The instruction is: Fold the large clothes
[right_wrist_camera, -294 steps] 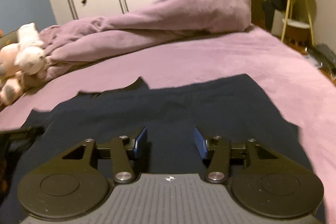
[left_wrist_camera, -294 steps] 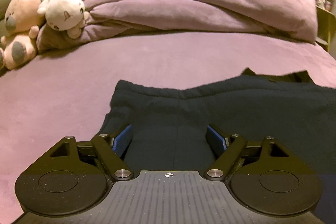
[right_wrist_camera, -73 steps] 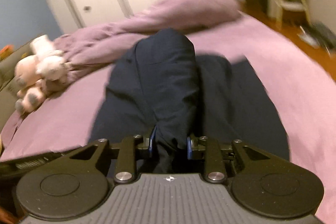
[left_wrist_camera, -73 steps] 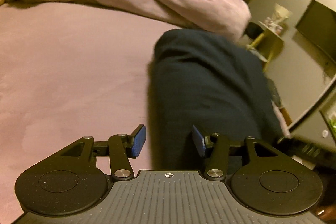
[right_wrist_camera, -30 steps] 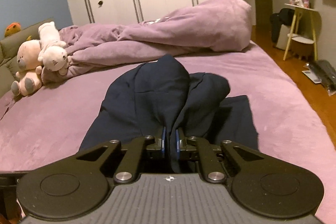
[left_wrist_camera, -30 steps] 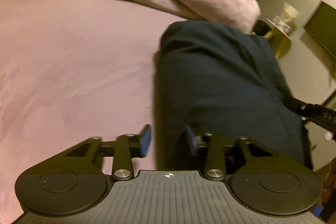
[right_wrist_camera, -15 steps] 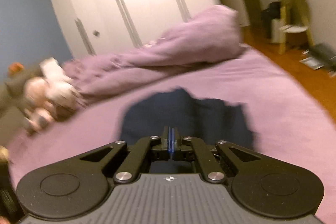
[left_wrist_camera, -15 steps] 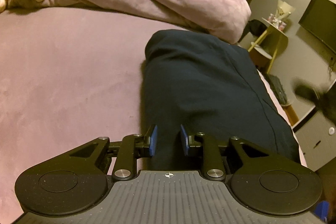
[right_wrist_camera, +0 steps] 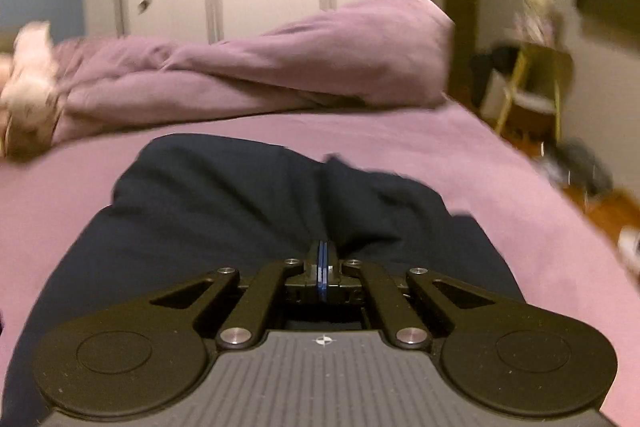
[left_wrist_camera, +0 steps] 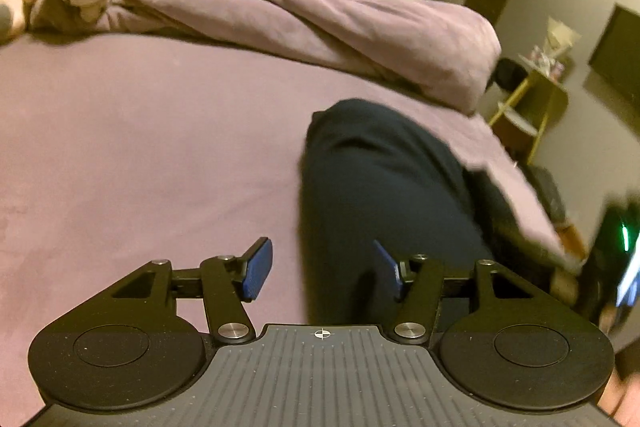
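Releasing: left tongs (left_wrist_camera: 322, 269) opening, nothing pinched | right tongs (right_wrist_camera: 323, 259) now closed empty | dark navy folded cloth garment (right_wrist_camera: 248, 203) dropped at purple bed's (left_wrist_camera: 140, 147) near edge | fold laid.

Both tongs are matte black. The left tongs (left_wrist_camera: 322, 269) and right tongs (right_wrist_camera: 323, 267) each have two round discs, slanted link bars with silver screws, blue pads, a ribbed grey deck and a small white crosshair mark at its front edge.
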`<state>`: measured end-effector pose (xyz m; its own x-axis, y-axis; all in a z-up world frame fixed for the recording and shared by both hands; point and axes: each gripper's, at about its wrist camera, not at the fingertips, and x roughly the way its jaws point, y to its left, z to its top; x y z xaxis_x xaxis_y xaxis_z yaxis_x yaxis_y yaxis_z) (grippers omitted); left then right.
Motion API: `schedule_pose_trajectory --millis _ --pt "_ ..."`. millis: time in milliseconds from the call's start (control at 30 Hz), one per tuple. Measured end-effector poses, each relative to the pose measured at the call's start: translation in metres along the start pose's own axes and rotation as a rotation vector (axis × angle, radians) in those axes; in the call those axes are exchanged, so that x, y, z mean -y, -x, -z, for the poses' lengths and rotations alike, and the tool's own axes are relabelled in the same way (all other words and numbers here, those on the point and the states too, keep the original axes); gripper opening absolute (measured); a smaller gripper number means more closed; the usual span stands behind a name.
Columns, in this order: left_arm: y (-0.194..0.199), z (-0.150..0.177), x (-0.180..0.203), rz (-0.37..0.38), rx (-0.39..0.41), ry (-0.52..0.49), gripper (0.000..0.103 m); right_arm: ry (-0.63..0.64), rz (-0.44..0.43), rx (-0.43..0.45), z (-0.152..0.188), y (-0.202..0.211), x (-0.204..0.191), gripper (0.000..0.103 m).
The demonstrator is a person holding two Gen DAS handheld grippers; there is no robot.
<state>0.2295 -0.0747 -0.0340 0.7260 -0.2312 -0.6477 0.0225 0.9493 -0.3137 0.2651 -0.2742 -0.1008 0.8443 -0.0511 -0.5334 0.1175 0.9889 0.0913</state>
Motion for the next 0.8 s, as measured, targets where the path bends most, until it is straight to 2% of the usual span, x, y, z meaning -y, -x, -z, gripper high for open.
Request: schedule_pose_trajectory --millis 100,167,233,300,367,467,533,700,800 --pt "-0.021 -0.007 0.022 0.026 0.049 0.044 0.068 -0.059 0.014 0.026 0.009 0.000 0.014 0.000" --pt "-0.035 -0.005 0.036 0.017 0.093 0.023 0.077 -0.065 0.009 0.042 0.016 0.000 0.016 0.000" --pt "-0.053 0.001 0.047 -0.007 0.083 -0.020 0.079 -0.071 0.005 0.050 0.019 -0.004 0.014 0.000" --pt "-0.067 0.008 0.051 -0.057 0.075 -0.038 0.085 -0.087 -0.009 0.056 0.024 -0.007 0.020 0.000" --pt "-0.079 0.011 0.045 -0.071 0.067 -0.018 0.093 -0.095 -0.024 0.061 0.030 -0.005 0.023 0.000" --pt "-0.096 0.017 0.034 -0.064 0.049 0.037 0.098 -0.076 -0.015 0.080 0.035 -0.011 0.022 0.000" --pt "-0.095 0.015 0.032 -0.066 0.041 0.047 0.098 -0.055 -0.002 0.075 0.032 -0.010 0.017 0.000" --pt "-0.071 0.006 0.034 -0.087 0.037 -0.039 0.098 -0.037 -0.019 0.070 0.021 0.015 0.011 0.002" --pt "-0.050 0.006 0.025 -0.071 0.025 -0.018 0.097 -0.022 -0.043 0.075 0.020 0.041 0.006 0.003"
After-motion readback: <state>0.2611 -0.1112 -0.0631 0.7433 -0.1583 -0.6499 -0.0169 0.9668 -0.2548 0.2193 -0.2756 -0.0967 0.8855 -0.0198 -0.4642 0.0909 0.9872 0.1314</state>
